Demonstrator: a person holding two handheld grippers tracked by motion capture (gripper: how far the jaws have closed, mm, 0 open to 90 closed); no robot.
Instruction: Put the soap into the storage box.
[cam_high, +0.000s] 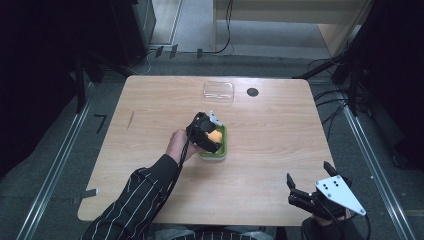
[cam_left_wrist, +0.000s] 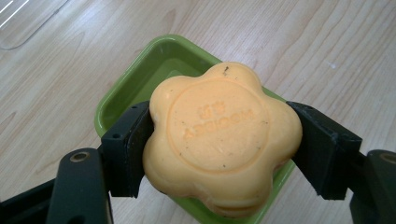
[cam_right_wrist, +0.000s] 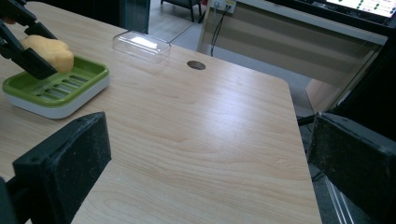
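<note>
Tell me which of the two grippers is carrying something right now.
The left gripper, over the green soap dish: its jaws clamp a flower-shaped orange soap. The right gripper stands open near the table's front right corner, nothing between its jaws.

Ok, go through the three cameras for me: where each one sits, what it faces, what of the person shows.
High view: above the table, looking down; a striped sleeve, left hand, both grippers.
Left gripper view: on the left gripper, facing down at its soap over the green dish.
Right gripper view: on the right gripper, low, facing across the table.
Shared: soap, dish, clear lid.
</note>
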